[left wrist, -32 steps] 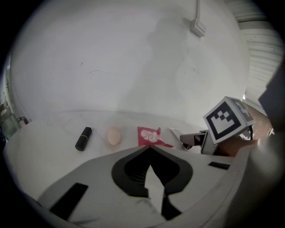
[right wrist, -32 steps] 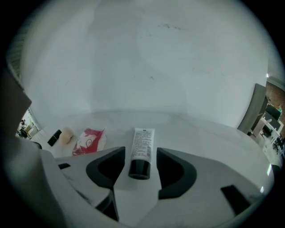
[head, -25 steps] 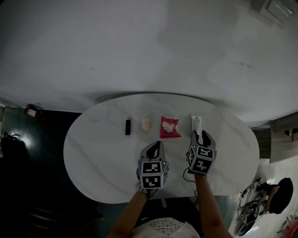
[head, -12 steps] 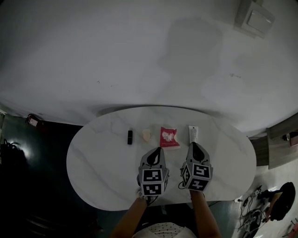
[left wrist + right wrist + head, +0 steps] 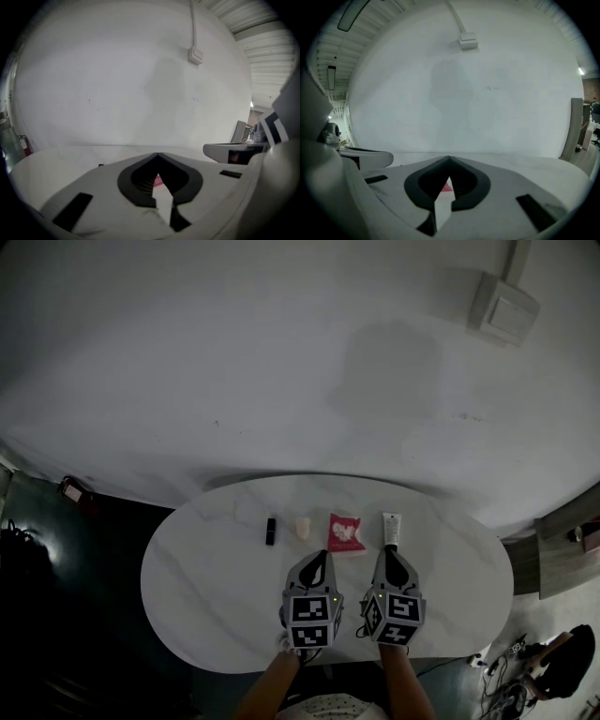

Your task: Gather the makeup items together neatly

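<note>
At the near table edge two bare forearms [image 5: 398, 688] reach in, each holding a gripper with a marker cube, both over the near half of the white marble oval table [image 5: 206, 587]. Left gripper [image 5: 322, 554] is clenched: tips meet, nothing between them, gripping nothing. Right gripper [image 5: 387, 551] sits just beside it on the right, likewise clenched and empty, tips together. Both point toward the far side, tilted down. Just beyond the tips, four makeup items lie in one tidy left-to-right row on the table, close together but not touching: small black lipstick tube [image 5: 271, 530], pale peach makeup sponge [image 5: 303, 528], red-pink printed packet [image 5: 346, 532], white squeeze tube [image 5: 391, 529] lying lengthwise near-to-far. Right gripper's tip lines up with the tube's near end in the head view; contact cannot be told. A bit of the red-pink packet shows through the gap behind the tips in both gripper views. Beyond the table's far edge, plain white wall [image 5: 281, 381], with a grey wall box [image 5: 504, 310] on a conduit at far right.
</note>
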The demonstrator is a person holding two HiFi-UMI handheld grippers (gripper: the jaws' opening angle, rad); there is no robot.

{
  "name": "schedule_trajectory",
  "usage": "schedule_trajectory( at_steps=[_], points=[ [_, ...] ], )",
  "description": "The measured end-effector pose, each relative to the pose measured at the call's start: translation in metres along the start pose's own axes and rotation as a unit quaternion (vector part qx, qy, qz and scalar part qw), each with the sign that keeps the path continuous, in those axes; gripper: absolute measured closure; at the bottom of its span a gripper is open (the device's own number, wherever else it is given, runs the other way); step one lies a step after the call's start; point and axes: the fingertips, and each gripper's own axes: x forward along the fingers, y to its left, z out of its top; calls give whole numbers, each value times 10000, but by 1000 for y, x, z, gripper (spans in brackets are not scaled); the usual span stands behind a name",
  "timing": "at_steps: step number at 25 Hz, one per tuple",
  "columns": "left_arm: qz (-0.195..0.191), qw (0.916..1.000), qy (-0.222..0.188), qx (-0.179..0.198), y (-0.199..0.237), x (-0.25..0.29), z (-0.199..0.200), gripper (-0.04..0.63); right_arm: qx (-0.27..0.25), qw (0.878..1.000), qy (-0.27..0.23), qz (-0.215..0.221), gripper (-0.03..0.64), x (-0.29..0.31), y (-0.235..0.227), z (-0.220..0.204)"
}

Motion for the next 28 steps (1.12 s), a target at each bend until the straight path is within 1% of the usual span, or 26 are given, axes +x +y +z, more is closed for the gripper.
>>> schedule_trajectory(
  at_steps=[3, 11, 15, 19, 28],
  points=[
    [23, 10000, -77, 41, 0, -4, 5, 566, -62, 10000, -51, 49, 623, -2, 6, 2],
    [116, 9997, -195, 80, 3, -12, 8, 566, -155, 9996, 8, 255, 623, -2, 21, 2],
    [180, 9996, -202, 12, 10, -15, 7, 566, -154, 9996, -10, 228, 623, -5, 19, 3],
    [234, 9995, -231, -25, 14, -16, 10, 566, -127, 9997, 98, 197, 623, -3, 15, -1],
    [268, 9994, -215, -71, 18, -17, 9, 566, -50, 9997, 149, 184, 623, -3, 13, -5]
  ],
)
